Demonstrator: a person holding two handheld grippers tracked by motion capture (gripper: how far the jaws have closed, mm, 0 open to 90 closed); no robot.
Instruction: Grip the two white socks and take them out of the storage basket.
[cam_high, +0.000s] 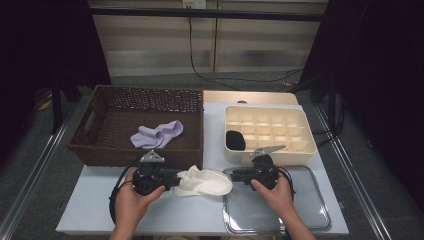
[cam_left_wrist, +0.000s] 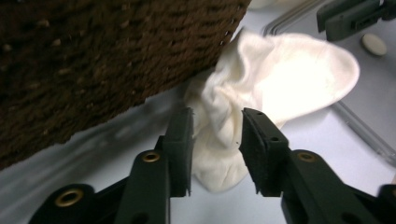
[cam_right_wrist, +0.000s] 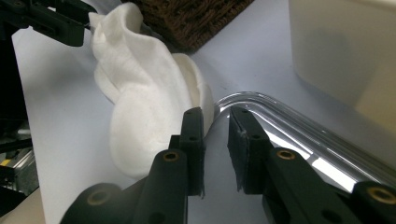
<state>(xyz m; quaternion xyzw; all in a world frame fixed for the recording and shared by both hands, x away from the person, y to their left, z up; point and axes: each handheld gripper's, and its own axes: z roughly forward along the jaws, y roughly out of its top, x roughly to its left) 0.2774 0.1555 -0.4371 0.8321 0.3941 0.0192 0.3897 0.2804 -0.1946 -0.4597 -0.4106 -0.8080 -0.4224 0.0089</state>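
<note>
A white sock (cam_high: 202, 181) (cam_left_wrist: 280, 79) (cam_right_wrist: 140, 102) lies crumpled on the white table (cam_high: 185, 215), between the basket's front wall and the tray's left rim. My left gripper (cam_high: 175, 181) (cam_left_wrist: 215, 135) is at the sock's left end; its jaws stand apart with a bunched fold of the sock between them, and the pads do not press on it. At the sock's right end my right gripper (cam_high: 235, 176) (cam_right_wrist: 215, 135) is open over the tray's corner. The sock's edge lies just beside its left jaw, and nothing is between the jaws.
A brown wicker basket (cam_high: 100, 150) (cam_left_wrist: 93, 60) at back left holds a lilac sock (cam_high: 156, 134). A cream compartment box (cam_high: 306, 149) at back right holds a black item (cam_high: 235, 140). A clear tray (cam_high: 310, 210) (cam_right_wrist: 289, 121) lies under my right hand.
</note>
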